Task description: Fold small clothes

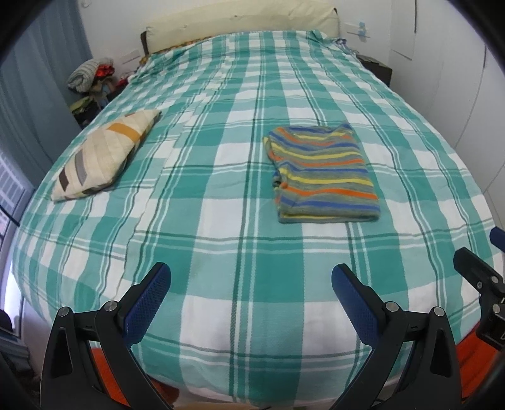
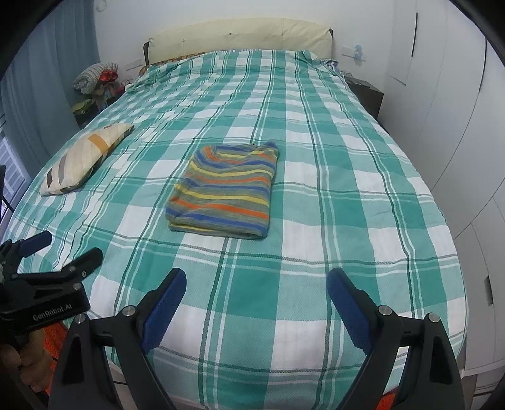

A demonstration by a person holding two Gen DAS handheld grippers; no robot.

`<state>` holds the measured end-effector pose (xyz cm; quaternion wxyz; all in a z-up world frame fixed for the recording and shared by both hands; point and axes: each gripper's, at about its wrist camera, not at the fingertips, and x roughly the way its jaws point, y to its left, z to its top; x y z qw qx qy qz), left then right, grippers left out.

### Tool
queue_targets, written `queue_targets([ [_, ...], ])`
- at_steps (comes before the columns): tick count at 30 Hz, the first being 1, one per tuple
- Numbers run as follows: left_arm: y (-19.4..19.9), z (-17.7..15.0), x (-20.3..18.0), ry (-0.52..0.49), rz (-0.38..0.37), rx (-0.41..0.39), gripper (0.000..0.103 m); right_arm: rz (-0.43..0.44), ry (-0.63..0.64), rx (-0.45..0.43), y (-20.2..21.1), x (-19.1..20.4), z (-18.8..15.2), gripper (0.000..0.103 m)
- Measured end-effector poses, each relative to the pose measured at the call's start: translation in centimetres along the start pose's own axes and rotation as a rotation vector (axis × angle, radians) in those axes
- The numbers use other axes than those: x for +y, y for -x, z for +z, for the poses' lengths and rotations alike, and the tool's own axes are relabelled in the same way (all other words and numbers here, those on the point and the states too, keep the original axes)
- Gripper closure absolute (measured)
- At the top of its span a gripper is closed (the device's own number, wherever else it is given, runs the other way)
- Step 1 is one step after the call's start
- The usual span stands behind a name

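A small striped garment (image 1: pixel 322 175), grey with blue, orange and yellow bands, lies folded into a neat rectangle on the bed's green-and-white plaid cover (image 1: pixel 221 239). It also shows in the right wrist view (image 2: pixel 224 192). My left gripper (image 1: pixel 251 277) is open and empty, held over the near end of the bed, well short of the garment. My right gripper (image 2: pixel 255 284) is open and empty too, near the foot of the bed. The left gripper also shows at the left edge of the right wrist view (image 2: pixel 60 249), and the right gripper shows at the right edge of the left wrist view (image 1: pixel 479 252).
A beige patterned cushion (image 1: pixel 104 154) lies on the bed's left side. A cream headboard (image 1: pixel 243 23) stands at the far end. A pile of clothes (image 1: pixel 91 75) sits at the far left beside the bed. White wardrobe doors (image 2: pixel 448 110) line the right side.
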<state>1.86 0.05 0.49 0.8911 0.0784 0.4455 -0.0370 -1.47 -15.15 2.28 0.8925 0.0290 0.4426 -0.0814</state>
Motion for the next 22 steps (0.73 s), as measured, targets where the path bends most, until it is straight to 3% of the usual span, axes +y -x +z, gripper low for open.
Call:
queue_targets([
  [15,0.11,-0.17,-0.71,-0.019,0.013,0.006,0.001,-0.020,0.003,0.018,0.10,-0.23,-0.22,0.013],
  [22,0.62,-0.14,-0.57,-0.011,-0.018,-0.018,0.001,-0.022,0.000,0.017,0.24,-0.44,-0.19,0.013],
])
